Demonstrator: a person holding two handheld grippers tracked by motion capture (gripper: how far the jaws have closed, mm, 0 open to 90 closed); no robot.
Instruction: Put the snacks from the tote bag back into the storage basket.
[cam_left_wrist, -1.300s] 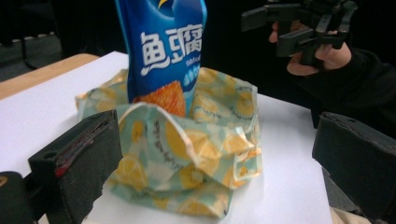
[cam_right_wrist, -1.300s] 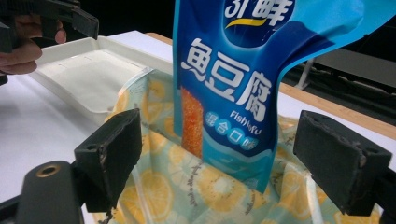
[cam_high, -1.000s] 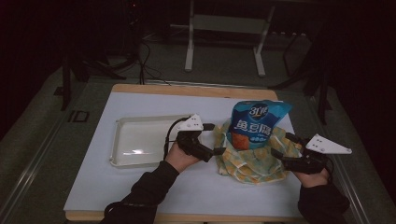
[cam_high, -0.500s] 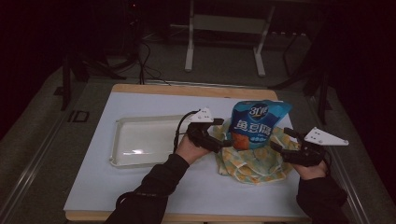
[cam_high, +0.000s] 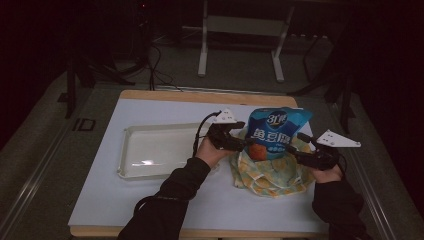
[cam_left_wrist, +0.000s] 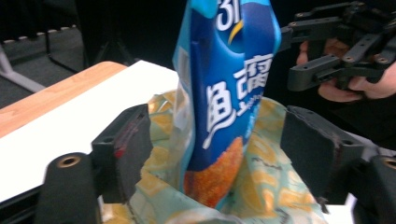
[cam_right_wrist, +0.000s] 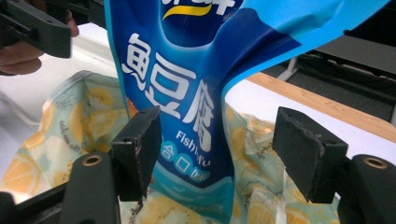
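Bag (cam_right_wrist: 187, 107) reads "Fish Tofu", upright btwn both tools' (cam_left_wrist: 219, 154) (cam_right_wrist: 217, 154) wide-open jaws, neither gripping.

That blue snack bag (cam_right_wrist: 187, 93) is glossy plastic film, creased and catching light. The lemon-print pouch (cam_left_wrist: 261, 186) under it looks like a softer, crinkled plastic with a duller sheen. The white tray (cam_high: 160, 150) at 9 o'clock is smooth shiny plastic. The table (cam_high: 150, 107) has a matt white top with a wood edge. The gripper pads (cam_right_wrist: 140, 149) are rough, scuffed black rubber.
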